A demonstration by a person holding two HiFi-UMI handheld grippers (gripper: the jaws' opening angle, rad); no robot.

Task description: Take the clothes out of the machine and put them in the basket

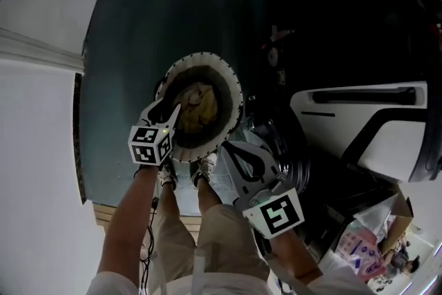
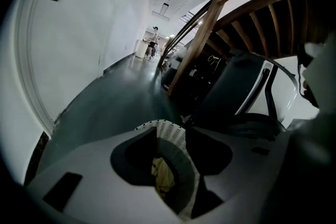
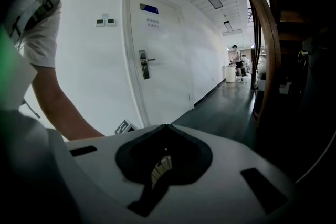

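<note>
A round white perforated basket (image 1: 235,88) stands on the dark floor with yellowish clothes (image 1: 197,107) inside it. In the left gripper view the basket's rim (image 2: 170,131) and the clothes (image 2: 164,173) show through the jaws. My left gripper (image 1: 175,108) hangs over the basket's left rim, its jaws a little apart with nothing between them (image 2: 164,124). The right gripper (image 1: 223,146) is above the basket's near right edge, shut and empty, tips meeting (image 3: 165,126). To the right stands the white washing machine (image 1: 345,110), its inside hidden in the dark.
The person's legs and shoes (image 1: 166,176) stand just behind the basket. A wooden stair rail (image 2: 210,18) rises over the machine. A white door (image 3: 157,60) and wall lie to the left. Packages (image 1: 362,245) sit at the lower right. A person (image 2: 154,39) stands far down the corridor.
</note>
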